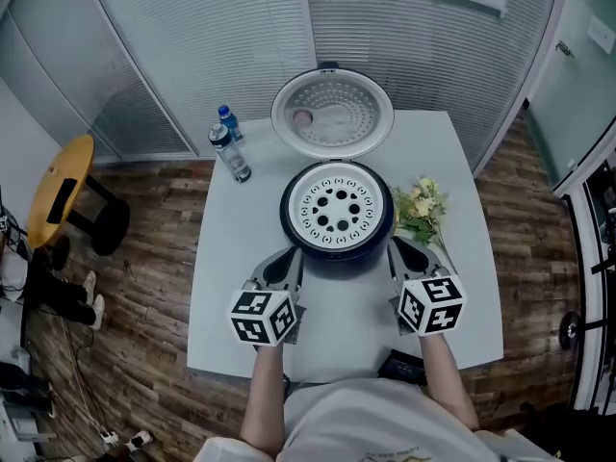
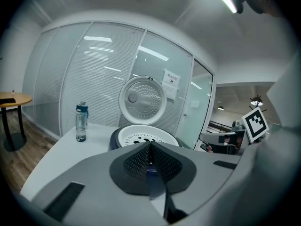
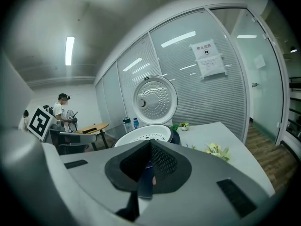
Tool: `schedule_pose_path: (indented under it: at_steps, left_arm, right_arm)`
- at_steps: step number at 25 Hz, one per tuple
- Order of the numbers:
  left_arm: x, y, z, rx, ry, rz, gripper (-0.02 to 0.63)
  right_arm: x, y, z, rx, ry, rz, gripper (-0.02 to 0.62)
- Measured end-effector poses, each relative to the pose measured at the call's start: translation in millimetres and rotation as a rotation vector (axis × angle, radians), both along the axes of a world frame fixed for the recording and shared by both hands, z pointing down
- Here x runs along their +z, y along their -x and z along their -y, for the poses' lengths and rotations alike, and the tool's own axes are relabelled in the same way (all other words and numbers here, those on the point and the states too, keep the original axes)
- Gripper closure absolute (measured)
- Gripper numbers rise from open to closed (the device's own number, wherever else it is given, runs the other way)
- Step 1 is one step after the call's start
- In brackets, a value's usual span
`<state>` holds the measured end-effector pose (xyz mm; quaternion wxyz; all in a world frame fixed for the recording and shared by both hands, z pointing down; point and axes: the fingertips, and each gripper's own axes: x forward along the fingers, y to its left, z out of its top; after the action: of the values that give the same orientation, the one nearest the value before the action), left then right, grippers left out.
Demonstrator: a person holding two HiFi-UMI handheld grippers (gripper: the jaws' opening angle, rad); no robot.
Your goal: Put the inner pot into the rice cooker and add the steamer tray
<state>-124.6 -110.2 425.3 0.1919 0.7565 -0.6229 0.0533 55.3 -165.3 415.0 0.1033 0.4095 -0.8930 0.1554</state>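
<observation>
The steamer tray (image 1: 337, 210) was seen seated flat in the mouth of the rice cooker (image 1: 337, 248), perforated face up, with the lid (image 1: 332, 114) stood open behind it. The inner pot could not be seen; it was judged to lie under the tray, which sat level and high as though carried on a rim. On that reading, both parts of the task looked done.

The left gripper (image 1: 293, 256) and right gripper (image 1: 397, 245) were held just short of the cooker's front wall, one to each side, jaws pressed together with nothing between them. That was confirmed in each gripper's own view: dark pads met edge to edge and empty. The symmetrical placing was taken to suit a two-sided carry of a round tray.

Two bottles (image 1: 232, 152) and a spray of flowers (image 1: 420, 212) were set apart on the table (image 1: 241, 258), out of the working path.

As for writing, a paper notice (image 3: 207, 59) was fixed to the glass wall, its print too small to be read. No brand could be made out on cooker or bottles.
</observation>
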Motion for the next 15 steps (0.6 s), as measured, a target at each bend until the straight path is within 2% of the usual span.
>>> schedule_pose_path:
  at_steps: [15]
  left_arm:
    - [-0.5,1.0,3.5,0.012,0.003,-0.005,0.595]
  right_arm:
    - [2.2,-0.2,1.6,0.001,0.01,-0.007,0.578]
